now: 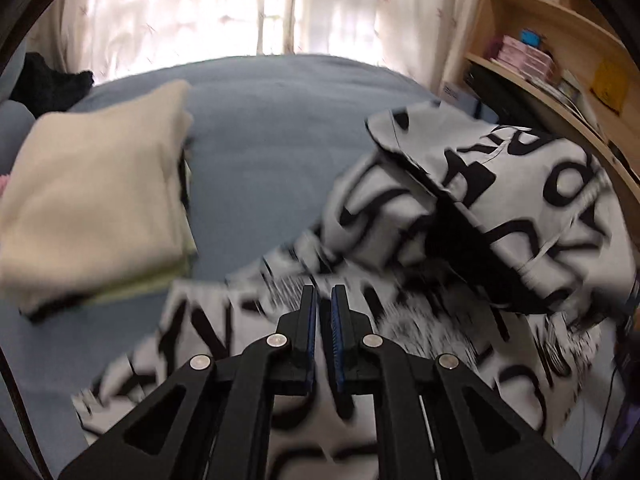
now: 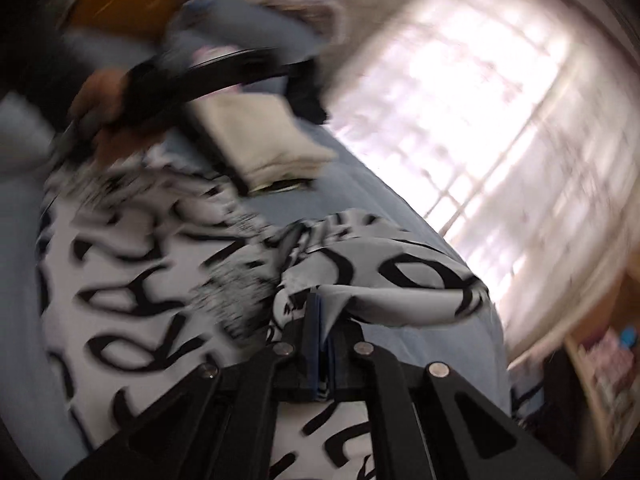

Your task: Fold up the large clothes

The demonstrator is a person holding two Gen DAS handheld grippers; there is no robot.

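Note:
A large white garment with black lettering (image 1: 520,184) lies partly on the blue bed (image 1: 260,120), its right part lifted and bunched. My left gripper (image 1: 323,296) is shut, with a thin pale strip of this garment showing between its blue pads. In the right wrist view the garment (image 2: 140,280) spreads across the bed (image 2: 440,344), and my right gripper (image 2: 322,296) is shut on a raised fold of it. A person's hand (image 2: 96,92) on the other gripper's black handle shows at the upper left, blurred.
A folded cream stack (image 1: 96,200) sits on the bed's left side, also visible as the cream stack (image 2: 272,136) beyond the garment. A wooden shelf (image 1: 540,52) with books stands at the right. Bright curtains (image 1: 200,8) hang behind the bed. Dark clothing (image 1: 48,80) lies at the far left.

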